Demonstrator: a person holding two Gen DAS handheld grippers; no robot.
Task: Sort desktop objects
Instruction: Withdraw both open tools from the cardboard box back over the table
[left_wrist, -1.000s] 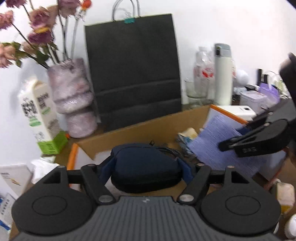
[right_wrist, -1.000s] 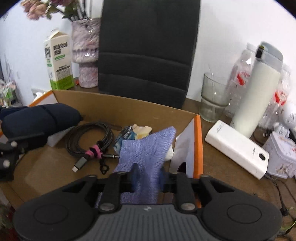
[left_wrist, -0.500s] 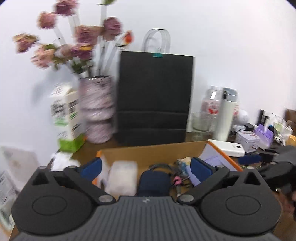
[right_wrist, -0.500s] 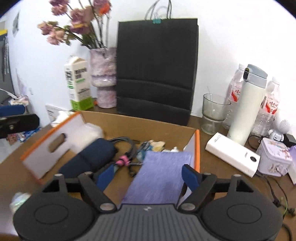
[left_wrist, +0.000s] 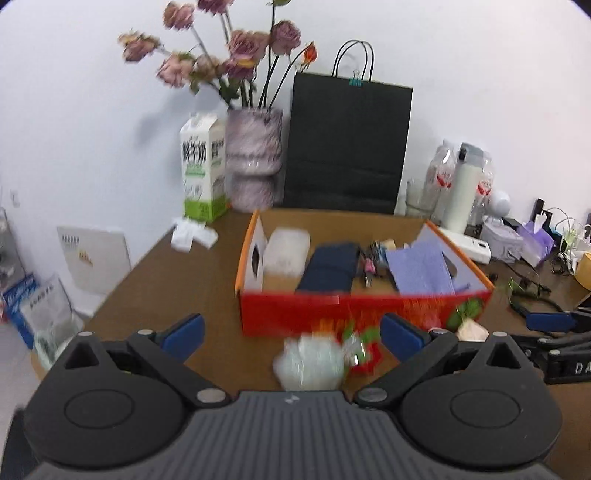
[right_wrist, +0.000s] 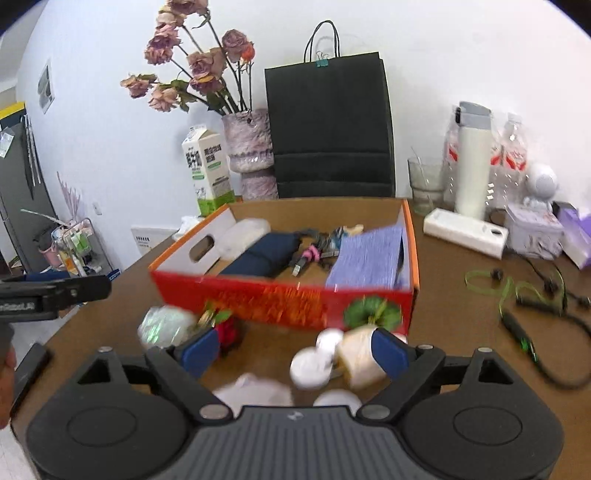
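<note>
A red and orange cardboard box (left_wrist: 332, 308) (right_wrist: 280, 295) stands on the brown desk. Inside lie a dark blue pouch (left_wrist: 327, 267) (right_wrist: 264, 254), a purple cloth (left_wrist: 419, 269) (right_wrist: 369, 254), a coiled cable with a pink tie (right_wrist: 312, 254) and a white packet (left_wrist: 286, 249). My left gripper (left_wrist: 291, 332) is open and empty, in front of the box, above a pale green wrapped ball (left_wrist: 310, 363). My right gripper (right_wrist: 295, 350) is open and empty, above small white lids (right_wrist: 310, 365) and a cream object (right_wrist: 356, 356).
Behind the box stand a black paper bag (left_wrist: 349, 144), a vase of dried roses (left_wrist: 253, 158), a milk carton (left_wrist: 203, 170), a glass (right_wrist: 424, 184), a white flask (right_wrist: 471, 158) and a white power bank (right_wrist: 463, 232). Green and black cables (right_wrist: 532, 302) lie at the right.
Both grippers let go, the left of the blue pouch and the right of the purple cloth, which now lie in the box. Both pulled back and now stand in front of it.
</note>
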